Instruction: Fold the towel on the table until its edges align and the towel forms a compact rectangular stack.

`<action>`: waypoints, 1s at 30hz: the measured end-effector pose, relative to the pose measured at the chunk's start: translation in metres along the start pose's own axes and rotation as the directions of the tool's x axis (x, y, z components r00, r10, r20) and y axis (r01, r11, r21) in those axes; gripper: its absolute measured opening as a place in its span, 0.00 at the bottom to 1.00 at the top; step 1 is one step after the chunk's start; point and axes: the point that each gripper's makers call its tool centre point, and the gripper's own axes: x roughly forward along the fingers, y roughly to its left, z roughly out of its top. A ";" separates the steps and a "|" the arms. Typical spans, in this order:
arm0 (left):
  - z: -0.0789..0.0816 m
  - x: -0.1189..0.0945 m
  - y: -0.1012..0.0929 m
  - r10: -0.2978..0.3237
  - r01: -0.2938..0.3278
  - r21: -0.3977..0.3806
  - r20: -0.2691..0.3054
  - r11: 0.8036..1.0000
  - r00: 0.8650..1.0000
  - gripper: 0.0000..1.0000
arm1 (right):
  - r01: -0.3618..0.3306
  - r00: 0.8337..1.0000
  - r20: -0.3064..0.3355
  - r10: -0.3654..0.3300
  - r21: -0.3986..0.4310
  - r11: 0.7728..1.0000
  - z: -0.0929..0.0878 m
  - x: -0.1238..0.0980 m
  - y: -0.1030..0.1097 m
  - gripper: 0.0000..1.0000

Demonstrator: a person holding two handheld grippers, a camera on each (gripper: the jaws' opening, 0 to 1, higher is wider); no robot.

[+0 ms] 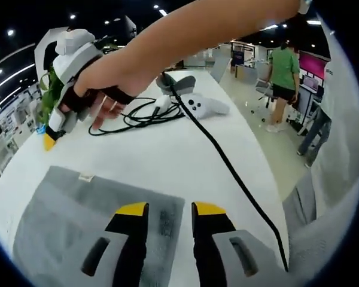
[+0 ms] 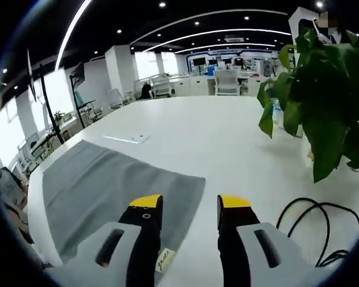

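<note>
Left gripper view: the grey towel (image 1: 96,221) lies flat on the white table (image 1: 167,149), our left gripper (image 1: 170,209) poised open-jawed over its near edge. Beyond the towel our right gripper (image 1: 60,113) hovers; its own view shows it (image 2: 190,203) open and empty. We judge folding not yet begun; next, pinch two corners.
</note>
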 end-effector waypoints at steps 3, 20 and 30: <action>-0.002 0.004 0.001 -0.001 0.001 -0.005 -0.008 1.000 1.000 0.28 | 0.011 1.000 -0.007 -0.011 0.019 1.000 -0.002 0.015 -0.009 0.33; -0.017 0.018 -0.001 0.022 -0.026 -0.042 -0.087 0.999 0.996 0.22 | 0.031 0.998 -0.057 -0.030 0.016 0.999 -0.017 0.061 -0.020 0.27; -0.015 0.016 -0.006 0.025 -0.029 -0.034 -0.111 0.999 0.993 0.11 | 0.016 0.996 -0.084 -0.014 0.017 1.000 -0.023 0.076 -0.013 0.26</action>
